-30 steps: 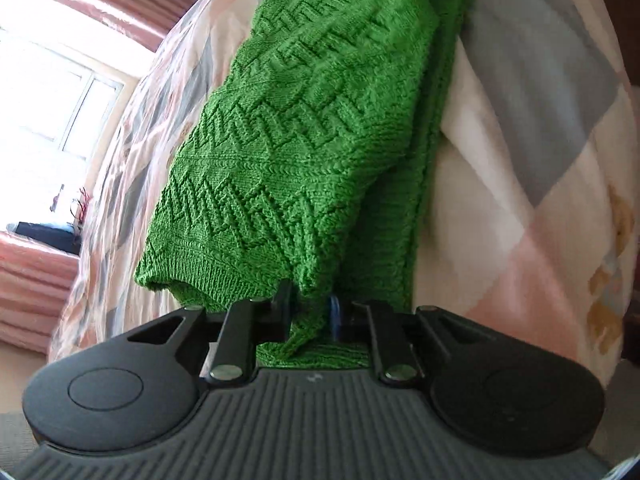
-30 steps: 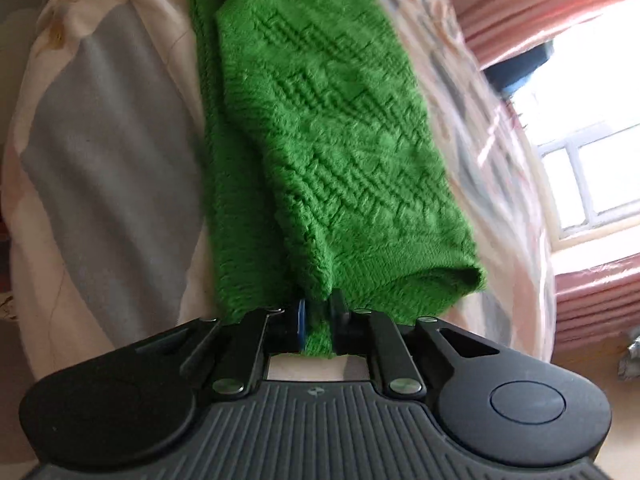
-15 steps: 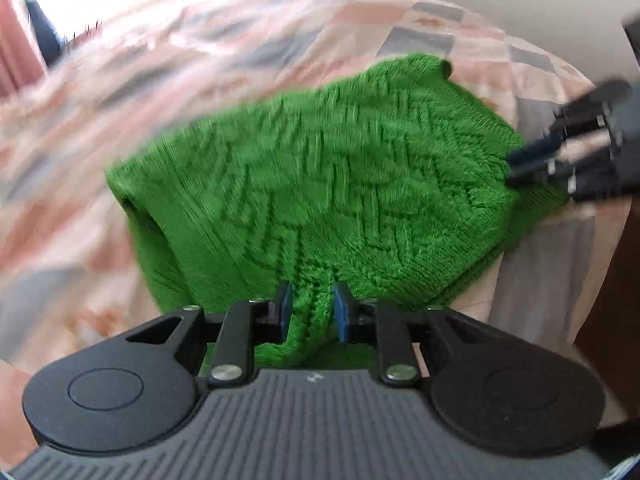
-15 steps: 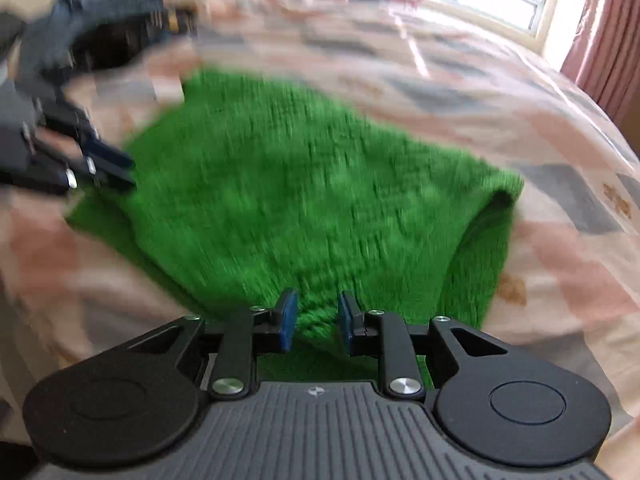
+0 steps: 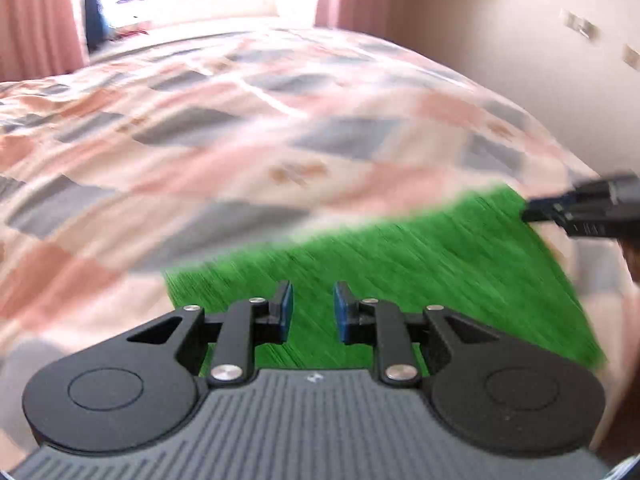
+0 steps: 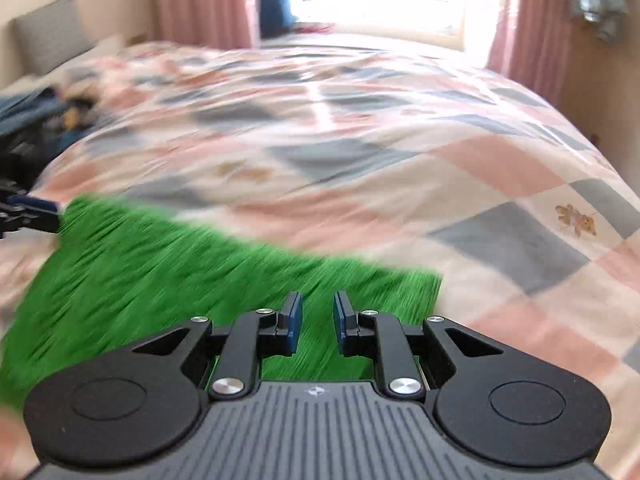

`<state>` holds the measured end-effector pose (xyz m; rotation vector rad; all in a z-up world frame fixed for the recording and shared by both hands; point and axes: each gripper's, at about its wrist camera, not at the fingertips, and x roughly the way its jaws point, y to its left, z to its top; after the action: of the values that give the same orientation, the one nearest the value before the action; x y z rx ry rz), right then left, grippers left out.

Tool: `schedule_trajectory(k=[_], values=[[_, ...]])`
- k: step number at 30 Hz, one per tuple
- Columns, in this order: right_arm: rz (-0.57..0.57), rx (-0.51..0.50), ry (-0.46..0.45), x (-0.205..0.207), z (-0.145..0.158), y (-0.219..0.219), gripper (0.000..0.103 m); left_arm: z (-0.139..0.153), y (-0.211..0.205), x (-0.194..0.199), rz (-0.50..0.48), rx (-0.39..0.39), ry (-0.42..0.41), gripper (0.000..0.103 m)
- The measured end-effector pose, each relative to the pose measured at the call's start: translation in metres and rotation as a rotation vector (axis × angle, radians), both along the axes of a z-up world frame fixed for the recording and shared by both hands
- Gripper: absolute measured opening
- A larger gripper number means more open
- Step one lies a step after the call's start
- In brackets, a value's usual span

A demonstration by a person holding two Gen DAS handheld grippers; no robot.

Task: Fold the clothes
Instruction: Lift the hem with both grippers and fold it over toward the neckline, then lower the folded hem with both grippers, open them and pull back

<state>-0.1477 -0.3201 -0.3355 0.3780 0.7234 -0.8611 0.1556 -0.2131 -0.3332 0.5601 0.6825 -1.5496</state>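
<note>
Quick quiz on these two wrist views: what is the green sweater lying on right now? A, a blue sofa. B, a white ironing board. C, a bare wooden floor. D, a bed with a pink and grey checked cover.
D: in both wrist views the green sweater lies spread on the pink and grey checked bed cover, which fills the scene up to the window.

No legible text, labels or numbers anywhere.
</note>
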Motion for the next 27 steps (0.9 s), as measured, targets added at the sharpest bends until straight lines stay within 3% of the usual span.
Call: schedule_trajectory(k=[2, 4, 6, 8, 11, 15, 18, 21, 24, 27], values=[[-0.041, 0.019, -0.005, 0.005, -0.017, -0.026, 0.018, -0.016, -0.021, 0.016, 0.031, 0.012, 0.014, 0.018], [-0.046, 0.05, 0.048, 0.001, -0.043, -0.046, 0.018, -0.043, -0.031, 0.03, 0.04, 0.075, 0.035, 0.018], [-0.039, 0.072, 0.047, -0.007, -0.062, -0.054, 0.017, -0.068, -0.034, 0.043, 0.043, 0.129, 0.063, 0.02], [-0.066, 0.109, 0.0, -0.017, -0.065, -0.06, 0.016, -0.07, -0.031, 0.052, 0.056, 0.131, 0.112, 0.02], [-0.147, 0.128, -0.026, -0.025, -0.045, -0.057, 0.013, -0.049, -0.023, 0.055, 0.061, 0.118, 0.133, 0.013], [-0.134, 0.105, -0.051, -0.023, -0.004, -0.008, 0.018, -0.012, 0.016, 0.03, -0.028, 0.106, 0.149, 0.014], [-0.111, 0.138, -0.053, -0.022, 0.01, 0.046, 0.017, -0.009, 0.05, 0.003, -0.084, 0.142, 0.184, 0.014], [-0.107, 0.183, -0.011, -0.024, 0.0, 0.092, 0.017, -0.026, 0.08, -0.02, -0.103, 0.199, 0.205, 0.014], [-0.141, 0.237, 0.073, -0.025, -0.034, 0.115, 0.016, -0.056, 0.1, -0.035, -0.079, 0.255, 0.198, 0.014], [-0.171, 0.228, 0.074, -0.026, -0.042, 0.125, 0.016, -0.054, 0.105, -0.042, -0.045, 0.248, 0.174, 0.013]])
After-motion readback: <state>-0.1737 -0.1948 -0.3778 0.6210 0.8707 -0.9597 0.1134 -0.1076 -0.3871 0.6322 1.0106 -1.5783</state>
